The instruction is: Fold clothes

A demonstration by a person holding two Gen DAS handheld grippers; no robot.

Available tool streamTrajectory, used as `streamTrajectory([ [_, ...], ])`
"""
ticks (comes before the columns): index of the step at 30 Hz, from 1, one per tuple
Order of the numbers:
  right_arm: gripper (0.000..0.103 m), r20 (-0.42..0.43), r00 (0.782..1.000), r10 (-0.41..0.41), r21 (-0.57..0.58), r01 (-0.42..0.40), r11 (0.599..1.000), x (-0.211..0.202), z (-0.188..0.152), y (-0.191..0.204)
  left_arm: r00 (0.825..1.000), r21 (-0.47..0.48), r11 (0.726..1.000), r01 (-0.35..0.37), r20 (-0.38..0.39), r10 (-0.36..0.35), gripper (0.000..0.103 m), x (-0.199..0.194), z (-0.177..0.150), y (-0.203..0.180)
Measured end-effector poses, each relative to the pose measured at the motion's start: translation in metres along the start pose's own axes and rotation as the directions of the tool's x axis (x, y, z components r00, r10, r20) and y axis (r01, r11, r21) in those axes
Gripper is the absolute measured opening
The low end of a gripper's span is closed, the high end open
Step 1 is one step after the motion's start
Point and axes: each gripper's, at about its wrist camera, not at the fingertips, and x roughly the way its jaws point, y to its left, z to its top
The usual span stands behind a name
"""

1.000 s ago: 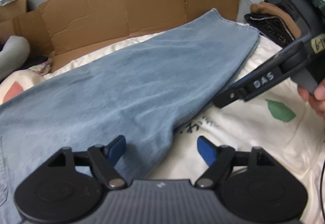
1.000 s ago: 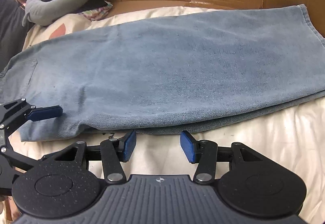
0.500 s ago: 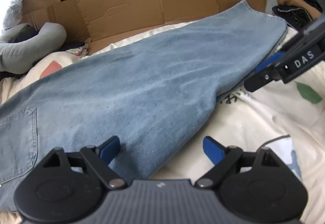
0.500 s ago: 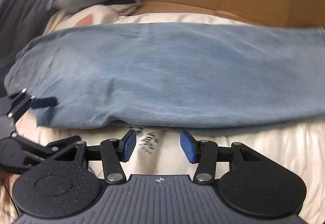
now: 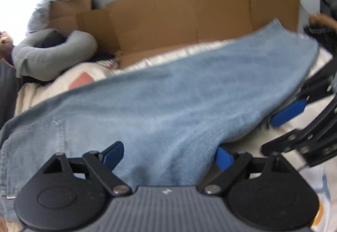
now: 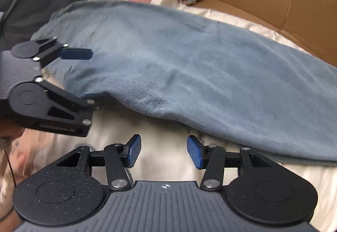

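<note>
A: Where are the jeans (image 5: 168,105) at this moment?

B: They lie flat on the cream bed cover (image 6: 168,156), folded lengthwise so that one leg is on top of the other. They go across the bed, with the waist and a back pocket at the left in the left wrist view and the leg hems far at the right, close to the cardboard (image 5: 189,17).

A: And the left gripper (image 5: 169,154)?

B: It is wide open. Its jaws have just been opening a little more. The near edge of the jeans, around the thigh part, is between the two blue fingers, one above the denim and one at the fold, but the pads are not pressing it. The picture is blurred, so I cannot tell if the right finger touches the cloth.

A: The right gripper (image 6: 164,152)?

B: About half open and holding nothing. It hovers over the bare bed cover, just beside the lower edge of the jeans. In its view the left gripper is at the left, at the waist end.

A: What is around?

B: A brown cardboard sheet stands behind the bed. A grey curved pillow (image 5: 52,53) lies at the far left corner, well apart from the jeans. The bed cover has a pink shape printed near this pillow.
</note>
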Motion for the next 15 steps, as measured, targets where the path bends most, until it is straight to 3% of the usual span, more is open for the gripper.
streamTrajectory([
  [7, 0.055, 0.085, 0.996, -0.029, 0.103, 0.02, 0.994, 0.008, 0.024, -0.001, 0.999, -0.04, 0.999, -0.013, 0.034, 0.014, 0.091, -0.005, 0.013, 0.008],
  [15, 0.055, 0.043, 0.999, -0.029, 0.19, 0.021, 0.982, 0.037, 0.032, -0.004, 0.999, -0.032, 0.999, -0.01, 0.034, 0.012, 0.092, -0.008, 0.01, 0.011],
])
